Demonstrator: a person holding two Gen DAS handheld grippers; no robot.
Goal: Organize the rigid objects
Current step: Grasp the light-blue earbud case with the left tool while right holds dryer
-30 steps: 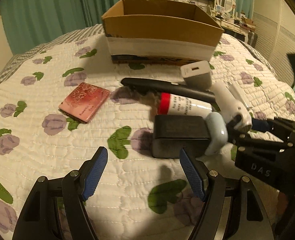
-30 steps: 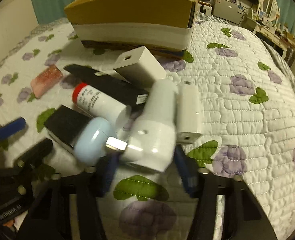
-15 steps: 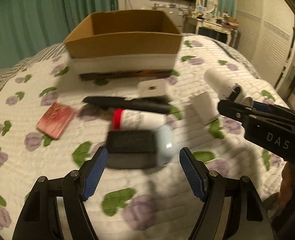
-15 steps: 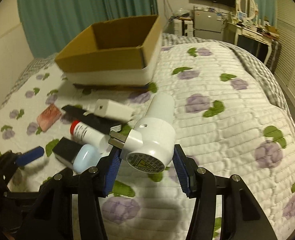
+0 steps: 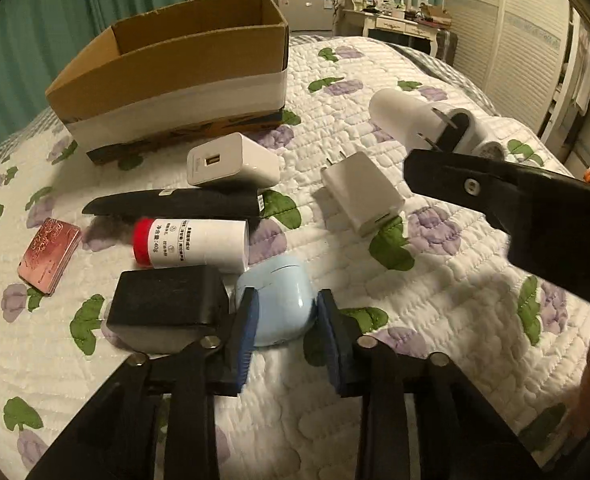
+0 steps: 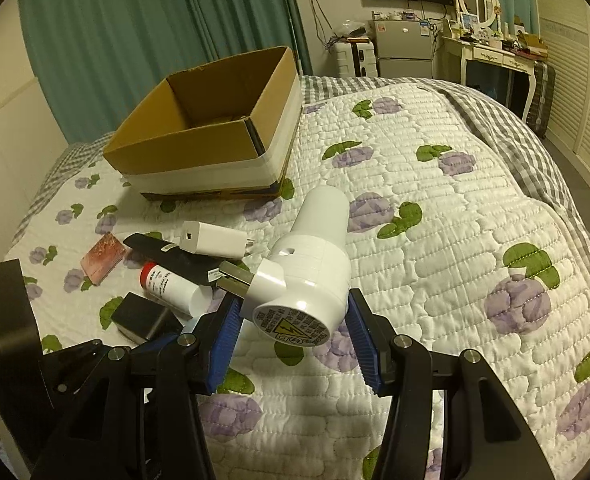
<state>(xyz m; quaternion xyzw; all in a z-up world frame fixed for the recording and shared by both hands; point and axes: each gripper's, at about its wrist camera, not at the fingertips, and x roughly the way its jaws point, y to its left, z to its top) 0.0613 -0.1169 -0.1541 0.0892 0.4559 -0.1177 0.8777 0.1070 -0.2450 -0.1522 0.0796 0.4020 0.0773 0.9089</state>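
A bedroom with teal curtains holds a bed under a white quilt (image 5: 435, 288) printed with purple flowers, and an open cardboard box (image 5: 183, 76) sits toward the upper left of the left wrist view. The right gripper (image 6: 291, 344) is clamped on a white plug-in device (image 6: 307, 276) and holds it in the air, prongs pointing left, above the lower centre of its own view. The left gripper (image 5: 285, 332) has its blue pads set either side of a light blue case (image 5: 279, 304), close against it; whether they truly bear on it I cannot tell. Just left of the case lies a black block (image 5: 167, 304), touching or nearly so, and behind it a red-capped tube (image 5: 191, 240), a black bar (image 5: 175, 204), and two white chargers (image 5: 231, 162) (image 5: 361, 192); a pink card pack (image 5: 49, 254) lies apart at the left edge. The rounded case could squirt out of the pads, or the left finger could drag the black block along. The round device could also twist in its grip on the way to the box. Half a second ago the left claw stood wide open short of the pile; now it has narrowed around the case, and the right has lifted its device higher.
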